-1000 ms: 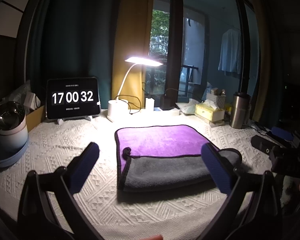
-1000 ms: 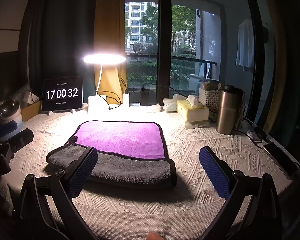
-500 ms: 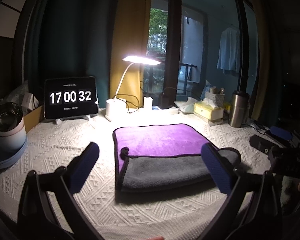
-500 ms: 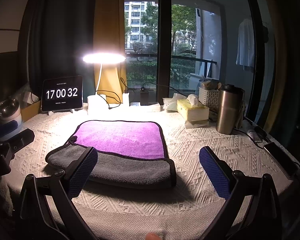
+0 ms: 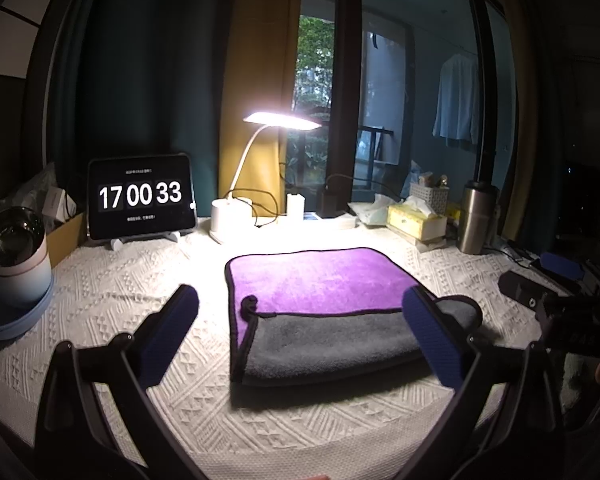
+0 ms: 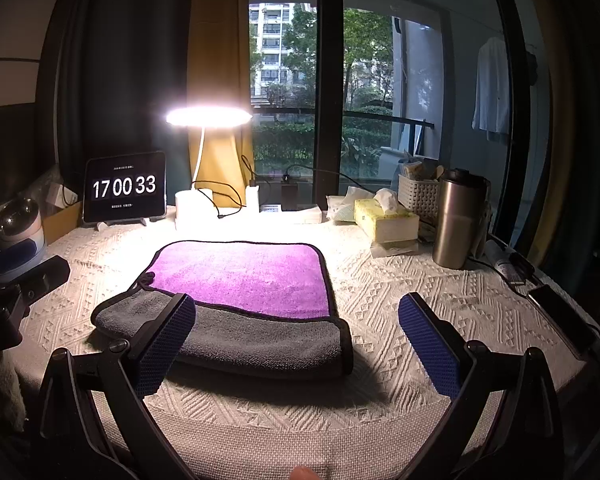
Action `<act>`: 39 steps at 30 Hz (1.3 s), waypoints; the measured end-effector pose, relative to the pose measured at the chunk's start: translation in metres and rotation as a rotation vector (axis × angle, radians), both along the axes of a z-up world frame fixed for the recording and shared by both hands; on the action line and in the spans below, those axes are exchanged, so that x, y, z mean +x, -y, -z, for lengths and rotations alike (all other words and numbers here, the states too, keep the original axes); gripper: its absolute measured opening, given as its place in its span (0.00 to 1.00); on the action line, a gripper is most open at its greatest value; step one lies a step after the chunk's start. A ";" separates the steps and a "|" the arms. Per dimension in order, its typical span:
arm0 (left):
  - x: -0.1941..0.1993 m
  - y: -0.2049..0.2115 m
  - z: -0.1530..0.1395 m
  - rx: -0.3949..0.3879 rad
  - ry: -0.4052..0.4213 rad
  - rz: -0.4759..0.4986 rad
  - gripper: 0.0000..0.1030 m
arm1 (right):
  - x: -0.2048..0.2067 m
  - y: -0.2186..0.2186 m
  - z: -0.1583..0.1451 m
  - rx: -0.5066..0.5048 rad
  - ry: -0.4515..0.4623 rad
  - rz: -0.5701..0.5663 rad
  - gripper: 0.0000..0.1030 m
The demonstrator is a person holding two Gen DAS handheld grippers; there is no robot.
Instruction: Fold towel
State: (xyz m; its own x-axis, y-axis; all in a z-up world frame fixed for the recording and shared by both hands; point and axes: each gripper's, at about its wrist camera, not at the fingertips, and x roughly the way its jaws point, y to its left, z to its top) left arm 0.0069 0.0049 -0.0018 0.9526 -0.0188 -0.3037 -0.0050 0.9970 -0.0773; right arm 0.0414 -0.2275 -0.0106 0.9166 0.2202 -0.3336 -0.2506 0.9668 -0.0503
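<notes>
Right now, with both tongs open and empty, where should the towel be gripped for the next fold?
Probably by the towel's left end, where a grey corner sticks out loose beyond the purple layer. Come in low from the left with the left tongs, pinching the edge, then carry it rightward.

Folded towel (image 6: 240, 280) between wide-spread right gripper (image 6: 298, 334) fingers, apparently untouched

1. At the back left you have a tablet (image 5: 140, 197) reading 17 00 33.
2. Just right of it stands a lit lamp (image 5: 281, 121).
3. On your right, a tissue box (image 6: 386, 225) sits beside a steel tumbler (image 6: 458, 222).
4. A white patterned cloth (image 6: 400, 280) covers the table.
</notes>
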 end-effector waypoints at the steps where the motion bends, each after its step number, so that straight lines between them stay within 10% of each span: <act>1: 0.000 0.000 0.000 0.001 -0.002 0.001 1.00 | 0.000 0.000 0.000 0.000 -0.001 0.000 1.00; 39: 0.045 -0.011 0.015 -0.031 -0.130 -0.002 0.99 | 0.027 0.005 0.018 0.004 -0.066 0.003 0.99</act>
